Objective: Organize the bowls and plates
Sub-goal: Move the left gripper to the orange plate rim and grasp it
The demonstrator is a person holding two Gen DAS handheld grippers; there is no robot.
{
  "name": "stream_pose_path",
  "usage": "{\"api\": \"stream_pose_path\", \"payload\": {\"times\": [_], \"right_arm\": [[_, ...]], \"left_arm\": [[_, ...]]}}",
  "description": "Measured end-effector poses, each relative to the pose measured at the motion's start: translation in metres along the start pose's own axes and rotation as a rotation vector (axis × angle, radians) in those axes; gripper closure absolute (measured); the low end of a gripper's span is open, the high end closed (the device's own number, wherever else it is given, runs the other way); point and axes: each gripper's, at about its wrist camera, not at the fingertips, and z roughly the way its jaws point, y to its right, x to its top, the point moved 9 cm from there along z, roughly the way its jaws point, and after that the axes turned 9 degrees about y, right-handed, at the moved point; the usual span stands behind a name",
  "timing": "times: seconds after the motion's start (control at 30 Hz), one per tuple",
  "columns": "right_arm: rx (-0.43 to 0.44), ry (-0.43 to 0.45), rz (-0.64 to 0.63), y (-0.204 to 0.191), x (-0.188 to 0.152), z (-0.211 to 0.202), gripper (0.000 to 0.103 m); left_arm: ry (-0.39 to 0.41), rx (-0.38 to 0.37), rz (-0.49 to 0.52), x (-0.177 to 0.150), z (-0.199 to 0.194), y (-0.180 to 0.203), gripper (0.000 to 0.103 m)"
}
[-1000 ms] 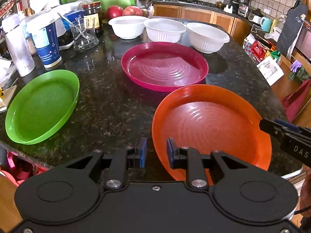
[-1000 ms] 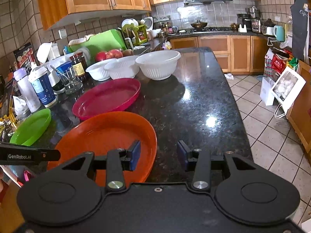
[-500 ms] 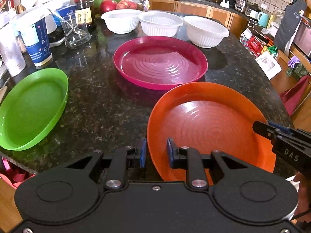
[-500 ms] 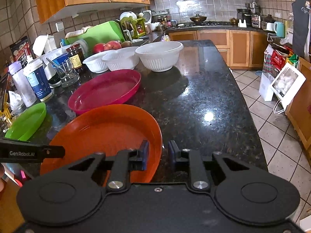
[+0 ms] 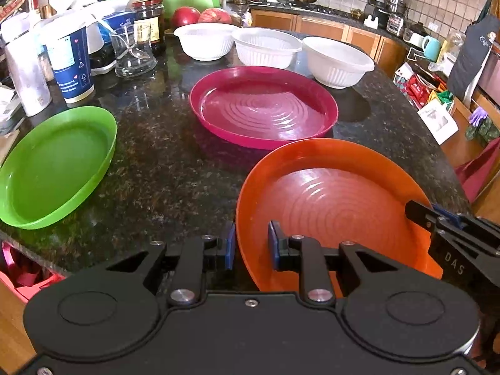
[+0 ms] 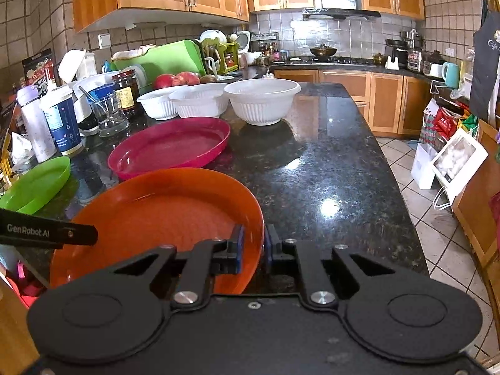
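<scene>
plates and bowls sit spread over a dark granite counter [image 5: 162, 168], the largest surface here, stretching ahead of both sets of jaws. an orange plate [image 5: 337, 206] lies nearest, its rim reaching in between both pairs of jaws. the right gripper [image 6: 252, 247] is clenched on that plate's right rim, one blue pad inside the wall and one outside. the left gripper [image 5: 249, 245] straddles the opposite rim, yet a gap shows on the inner side, so its jaws look released, not yet pinching. a grip on two opposite edges probably serves to keep the wide, shallow plate level when lifted.

just ahead of the jaws, beyond the orange plate, rests a magenta plate [image 5: 264, 106], close to the orange rim; whether the two touch cannot be told. it is about the same size, so it looks a likely base for stacking. well to the left of the left jaws lies a green plate [image 5: 53, 165], apart from the others and near the counter's front edge.

farther ahead, past the magenta plate, three white bowls [image 5: 268, 47] stand in a row, close together, upright and unstacked. to the left of the bowls crowd smaller things: a blue paper cup [image 5: 70, 62], a glass beaker [image 5: 132, 51], a dark jar [image 5: 150, 22], and red apples [image 5: 200, 15] behind.
</scene>
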Motion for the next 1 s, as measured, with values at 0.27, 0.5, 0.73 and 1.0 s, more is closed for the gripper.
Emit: {"api": "stream_pose_path", "payload": {"times": [0.27, 0.5, 0.73, 1.0], "right_arm": [[-0.010, -0.002, 0.003, 0.000, 0.000, -0.001, 0.088], [-0.017, -0.008, 0.032, 0.000, 0.000, -0.003, 0.089], [-0.022, 0.009, 0.054, 0.000, 0.003, -0.011, 0.089], [-0.039, 0.030, 0.050, 0.000, 0.006, -0.016, 0.089]], "left_arm": [[0.027, 0.018, 0.034, -0.002, -0.003, 0.005, 0.071], [0.033, 0.013, 0.015, -0.003, -0.004, 0.005, 0.075], [0.065, -0.004, 0.008, 0.002, -0.013, 0.007, 0.076], [0.092, -0.014, 0.008, 0.004, -0.015, 0.006, 0.085]]}}
